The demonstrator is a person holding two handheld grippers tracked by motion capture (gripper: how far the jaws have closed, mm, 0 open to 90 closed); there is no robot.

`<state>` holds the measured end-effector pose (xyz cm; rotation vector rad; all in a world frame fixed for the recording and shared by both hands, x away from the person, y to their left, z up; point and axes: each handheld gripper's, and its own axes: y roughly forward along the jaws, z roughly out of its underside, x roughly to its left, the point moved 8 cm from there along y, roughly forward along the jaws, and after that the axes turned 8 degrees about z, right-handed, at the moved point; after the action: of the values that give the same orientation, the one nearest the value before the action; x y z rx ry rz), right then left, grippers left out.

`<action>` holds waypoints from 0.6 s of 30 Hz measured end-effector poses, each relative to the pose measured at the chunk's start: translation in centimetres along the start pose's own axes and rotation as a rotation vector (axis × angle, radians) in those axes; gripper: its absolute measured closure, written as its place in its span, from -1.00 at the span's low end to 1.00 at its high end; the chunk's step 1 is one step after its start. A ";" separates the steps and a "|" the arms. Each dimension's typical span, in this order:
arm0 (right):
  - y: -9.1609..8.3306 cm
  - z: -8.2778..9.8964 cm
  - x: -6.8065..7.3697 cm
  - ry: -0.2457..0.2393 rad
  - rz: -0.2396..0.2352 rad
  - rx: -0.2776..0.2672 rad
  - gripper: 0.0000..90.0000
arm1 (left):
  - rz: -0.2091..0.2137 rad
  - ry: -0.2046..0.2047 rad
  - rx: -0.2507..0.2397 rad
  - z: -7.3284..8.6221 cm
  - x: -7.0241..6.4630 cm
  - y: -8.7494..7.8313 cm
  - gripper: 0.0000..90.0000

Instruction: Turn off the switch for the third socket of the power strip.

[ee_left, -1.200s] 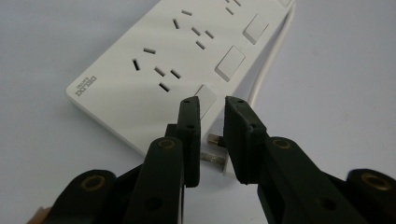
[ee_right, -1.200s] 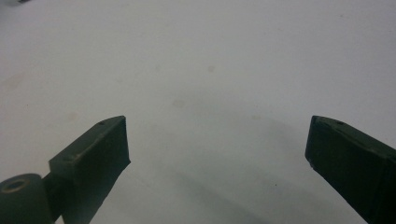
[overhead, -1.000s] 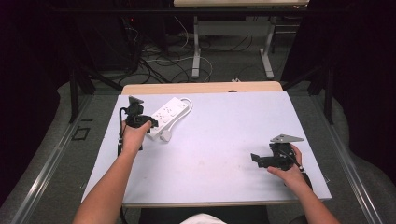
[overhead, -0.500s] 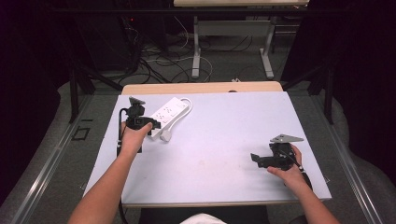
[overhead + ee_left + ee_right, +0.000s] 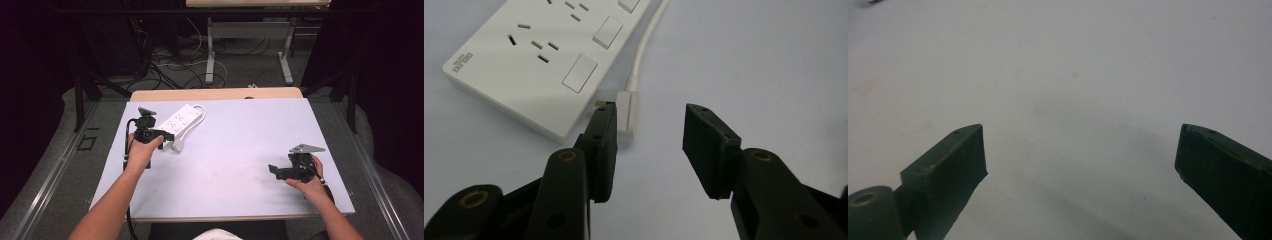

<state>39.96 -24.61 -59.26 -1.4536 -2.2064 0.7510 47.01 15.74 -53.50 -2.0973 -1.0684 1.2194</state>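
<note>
A white power strip point(image 5: 534, 55) lies flat at the table's far left point(image 5: 182, 120). Its cable point(image 5: 644, 45) ends in a white plug point(image 5: 629, 112) that rests on the table beside the strip point(image 5: 177, 145). My left gripper point(image 5: 651, 112) hovers just short of the plug and is open. Its jaws have just been opening. The plug lies at the tip of one jaw and nothing is gripped. In the high view the left gripper point(image 5: 162, 135) points right, towards the plug. My right gripper point(image 5: 1080, 135) is open wide over bare table, at the near right point(image 5: 274, 171).
The pale table top point(image 5: 240, 130) has a wooden strip along its far edge. Beyond it are table legs and loose cables on the floor point(image 5: 170, 65). Dark curtains close in both sides.
The left hand has shifted slightly beside the power strip, and its gripper stands a little wider. The right hand has kept still.
</note>
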 end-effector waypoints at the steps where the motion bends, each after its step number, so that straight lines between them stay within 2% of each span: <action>1: 0.0 0.0 0.0 -0.001 -0.001 0.000 -0.88 | 0.002 0.003 0.006 0.1 -0.1 -0.1 0.23; 4: 0.0 0.0 0.0 -0.002 0.000 0.000 -0.88 | -0.002 0.033 0.014 0.5 -0.1 -0.3 0.17; 11: 0.0 0.0 0.0 0.002 0.001 0.000 -0.88 | 0.015 0.060 0.020 1.4 -0.6 -0.7 0.08; 18: -0.1 0.0 0.1 0.002 -0.001 0.000 -0.88 | -0.008 0.090 -0.001 2.1 -0.6 -1.3 -0.06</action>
<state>39.91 -24.57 -59.21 -1.4530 -2.2058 0.7486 44.49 16.07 -53.33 -2.1253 -1.0362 1.1099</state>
